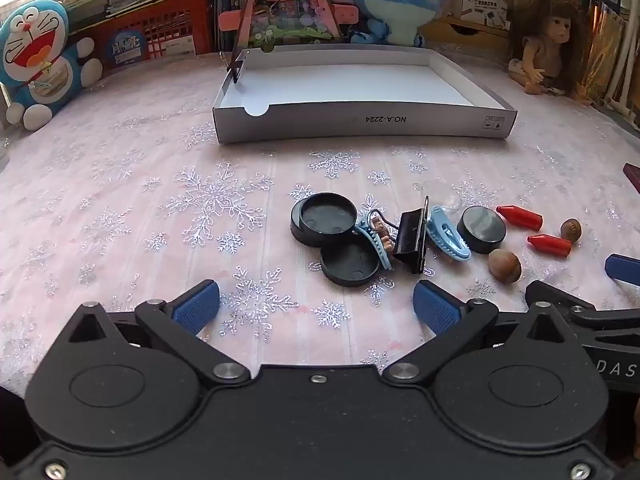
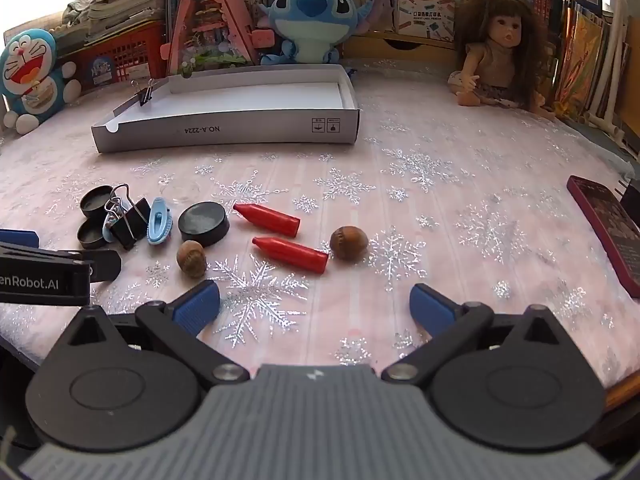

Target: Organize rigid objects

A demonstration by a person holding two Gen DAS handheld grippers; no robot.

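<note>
Table cloth point(image 2: 460, 208): pink fabric, matt, with glittery silver snowflakes. Tray point(image 2: 240, 132): grey cardboard, matt, white inside. Red pegs point(image 2: 268, 218): smooth and glossy; black pucks point(image 1: 482, 229): smooth plastic; nuts point(image 2: 349, 243): dull brown shell; fingers point(image 2: 198, 306): ribbed blue pads.

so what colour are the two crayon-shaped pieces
Red, both crayon-shaped pieces; clearest in the right wrist view.

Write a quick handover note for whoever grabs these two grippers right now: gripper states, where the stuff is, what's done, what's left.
Left gripper: open, holding nothing.
Right gripper: open, holding nothing.
White box: at the back of the table; nothing inside except a small binder clip on its left wall.
Loose on the cloth: black round lids, blue hair clips, large binder clip, two red pegs, two nuts.
Done: apparently nothing sorted.
Left: probably everything into the box.
</note>
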